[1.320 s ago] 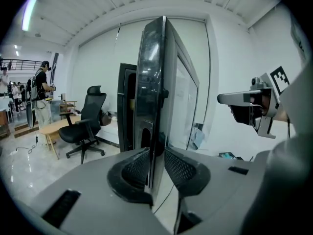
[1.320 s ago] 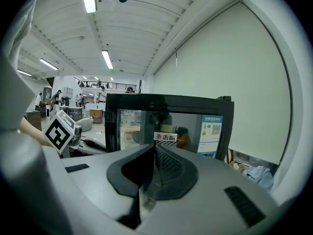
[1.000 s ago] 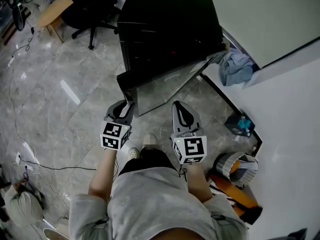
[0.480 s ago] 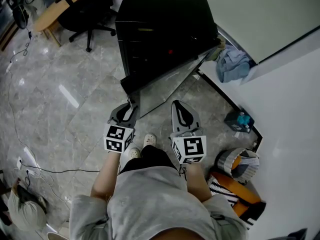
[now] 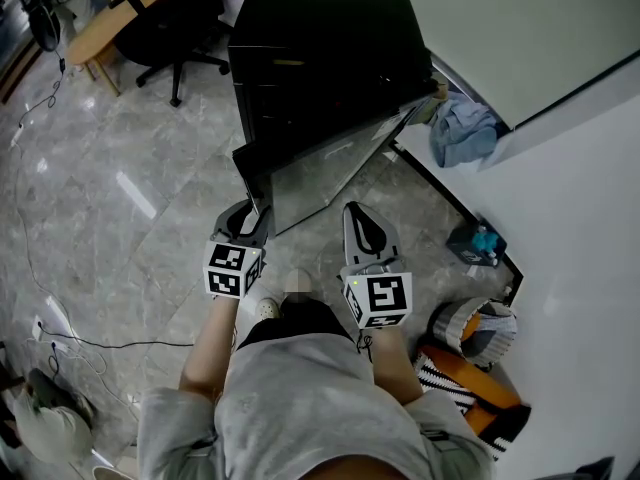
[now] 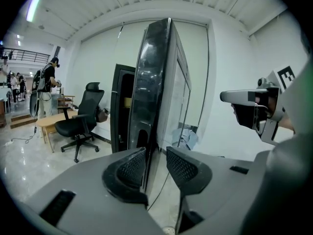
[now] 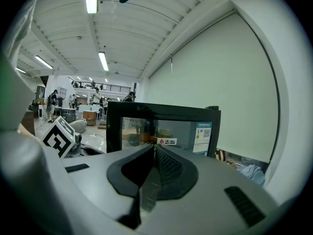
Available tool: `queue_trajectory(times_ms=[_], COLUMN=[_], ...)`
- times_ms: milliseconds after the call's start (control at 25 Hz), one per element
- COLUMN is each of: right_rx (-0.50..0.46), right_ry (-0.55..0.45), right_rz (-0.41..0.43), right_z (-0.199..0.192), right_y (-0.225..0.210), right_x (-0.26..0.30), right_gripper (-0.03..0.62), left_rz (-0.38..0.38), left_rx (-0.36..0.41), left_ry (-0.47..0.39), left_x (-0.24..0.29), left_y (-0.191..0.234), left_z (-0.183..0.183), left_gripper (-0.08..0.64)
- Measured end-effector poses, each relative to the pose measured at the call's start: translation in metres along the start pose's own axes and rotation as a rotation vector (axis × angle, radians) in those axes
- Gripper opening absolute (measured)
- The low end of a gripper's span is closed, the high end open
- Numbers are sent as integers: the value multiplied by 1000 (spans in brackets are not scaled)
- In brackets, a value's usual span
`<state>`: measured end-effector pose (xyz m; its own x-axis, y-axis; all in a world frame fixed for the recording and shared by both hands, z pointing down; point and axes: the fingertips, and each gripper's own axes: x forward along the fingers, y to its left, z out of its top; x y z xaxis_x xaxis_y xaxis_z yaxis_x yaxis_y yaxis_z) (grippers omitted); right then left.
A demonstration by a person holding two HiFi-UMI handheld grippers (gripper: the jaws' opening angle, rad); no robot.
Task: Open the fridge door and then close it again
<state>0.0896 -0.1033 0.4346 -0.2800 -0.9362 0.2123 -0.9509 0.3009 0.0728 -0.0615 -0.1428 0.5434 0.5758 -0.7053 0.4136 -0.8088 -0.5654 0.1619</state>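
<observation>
Black and glossy, the one fridge (image 5: 330,58) stood on the grey marble floor (image 5: 120,168) against a white wall, and its single glass-fronted fridge door (image 5: 320,173) hung open, swung out toward the person so that its free edge came just in front of the two grippers. The left gripper (image 5: 248,218) was at that free edge: in the left gripper view the door stood edge-on between its two ribbed pads (image 6: 182,166), the jaws had just been opening, and a gap showed between the right-hand pad and the door; whether the other pad touched the door I could not tell. The right gripper (image 5: 362,223) hovered beside it, apart from the door, with its two jaws pressed together and nothing between them; its own view looked flat at the glass pane, which carried one label with a square code at its right side. Each gripper bore one marker cube, two in all, the left cube (image 5: 232,269) and the right cube (image 5: 380,298). Behind the fridge stood one black office chair (image 5: 180,18) beside one wooden desk (image 5: 115,13). One crumpled blue cloth (image 5: 460,128) lay on the floor at the foot of the wall, to the right of the fridge, and one thin dark cable (image 5: 110,340) trailed across the floor at the left.
</observation>
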Motion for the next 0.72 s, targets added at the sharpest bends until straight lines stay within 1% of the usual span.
queue_trajectory(times_ms=[80,240,360,560,720], right_rx=[0,2,3,1,0], right_ry=[2,5,9,10,10], right_rz=[1,7,11,19,27], right_z=[-1,-2,-3,-2,-3], right_y=[-2,-5,-8,-14,-19], right_x=[1,4,9,14,21], right_gripper=[25,25,25,25,25], left_rz=[15,61,90,125,113], left_rx=[-9,-18,-12,4,-9], left_ry=[-1,4,14,14,18], left_x=[3,10,15,23,30], left_y=[5,22,34,50,56], left_z=[2,7,12,15,21], left_gripper=[137,135,112,112,112])
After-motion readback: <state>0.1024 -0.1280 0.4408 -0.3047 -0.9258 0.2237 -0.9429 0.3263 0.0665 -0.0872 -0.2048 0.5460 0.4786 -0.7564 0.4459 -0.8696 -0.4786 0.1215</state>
